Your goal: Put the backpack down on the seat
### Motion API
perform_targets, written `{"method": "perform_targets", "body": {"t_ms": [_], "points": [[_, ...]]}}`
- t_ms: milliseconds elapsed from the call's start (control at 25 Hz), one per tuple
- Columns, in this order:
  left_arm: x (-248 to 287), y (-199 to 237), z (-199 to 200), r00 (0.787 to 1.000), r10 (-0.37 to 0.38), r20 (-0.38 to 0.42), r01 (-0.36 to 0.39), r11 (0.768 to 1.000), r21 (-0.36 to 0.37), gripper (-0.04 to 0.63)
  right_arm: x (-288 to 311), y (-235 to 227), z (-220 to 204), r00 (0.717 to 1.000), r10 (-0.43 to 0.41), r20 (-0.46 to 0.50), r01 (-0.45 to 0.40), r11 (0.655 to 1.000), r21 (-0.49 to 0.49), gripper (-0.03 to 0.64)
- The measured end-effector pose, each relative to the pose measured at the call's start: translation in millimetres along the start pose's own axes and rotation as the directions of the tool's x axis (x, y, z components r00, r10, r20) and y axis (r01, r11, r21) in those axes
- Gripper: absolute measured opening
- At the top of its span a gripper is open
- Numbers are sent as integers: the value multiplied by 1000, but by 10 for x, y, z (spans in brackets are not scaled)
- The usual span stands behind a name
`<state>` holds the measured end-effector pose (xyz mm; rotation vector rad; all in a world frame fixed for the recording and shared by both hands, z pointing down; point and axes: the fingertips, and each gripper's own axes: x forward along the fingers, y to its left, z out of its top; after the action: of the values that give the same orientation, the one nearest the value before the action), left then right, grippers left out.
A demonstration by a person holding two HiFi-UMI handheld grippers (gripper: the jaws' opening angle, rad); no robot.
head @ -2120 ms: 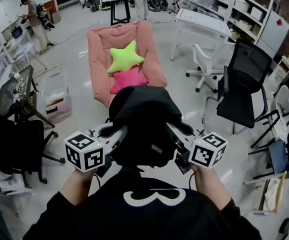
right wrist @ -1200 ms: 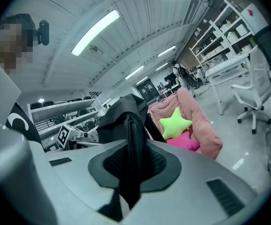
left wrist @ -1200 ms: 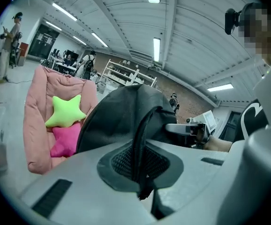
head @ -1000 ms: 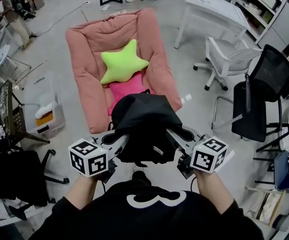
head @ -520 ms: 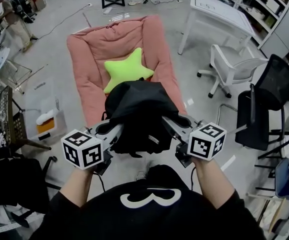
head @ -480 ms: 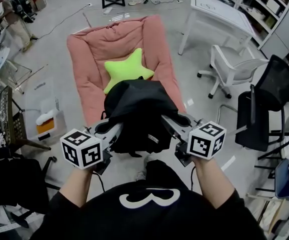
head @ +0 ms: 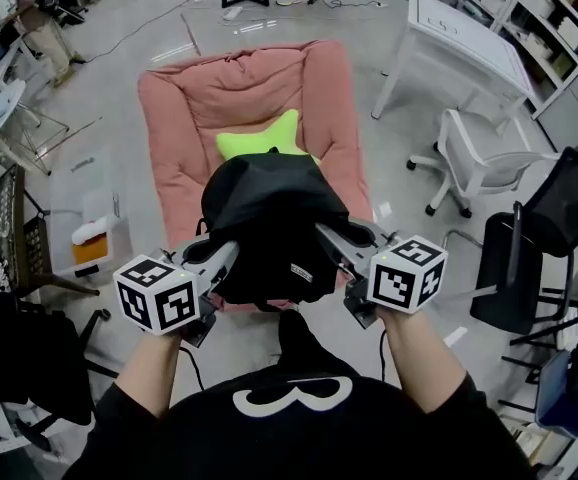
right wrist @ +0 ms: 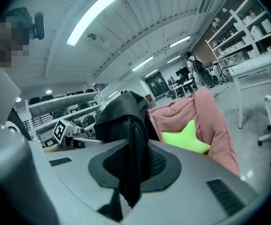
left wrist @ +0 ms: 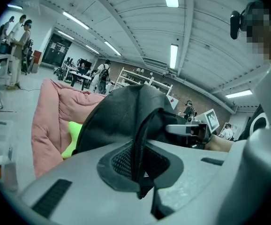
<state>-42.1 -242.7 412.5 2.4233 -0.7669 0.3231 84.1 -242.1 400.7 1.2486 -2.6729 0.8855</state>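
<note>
Both closed on straps: left gripper (left wrist: 140, 172) is clamped tight on a thin one, right gripper (right wrist: 128, 172) pinches a thicker fold. We hold the backpack (head: 269, 218) raised between them, over the near end of the pink seat (head: 184, 118). Not set down yet; lowering and release remain. Only the gripper views show the straps in the jaws. Only the head view shows the bag overlapping the green star cushion (head: 264, 143).

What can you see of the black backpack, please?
The backpack is black, soft fabric, bulging and domed on top. It is held up by both sides: the left gripper and right gripper are each shut on one of its straps. It hangs over the near end of the pink seat, hiding part of the green star cushion.
</note>
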Motion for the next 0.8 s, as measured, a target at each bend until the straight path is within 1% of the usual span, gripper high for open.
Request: {"method": "perform_targets", "body": {"t_ms": [440, 680, 800], "points": [[573, 672, 427, 998, 69, -1, -69, 997, -39, 12, 689, -666, 412, 998, 35, -46, -35, 999, 4, 48], [845, 960, 491, 994, 106, -24, -107, 994, -37, 12, 972, -979, 464, 995, 25, -94, -27, 999, -22, 49], [953, 1125, 508, 991, 128, -31, -129, 992, -16, 12, 1124, -1105, 478, 993, 25, -114, -27, 999, -20, 48]]}}
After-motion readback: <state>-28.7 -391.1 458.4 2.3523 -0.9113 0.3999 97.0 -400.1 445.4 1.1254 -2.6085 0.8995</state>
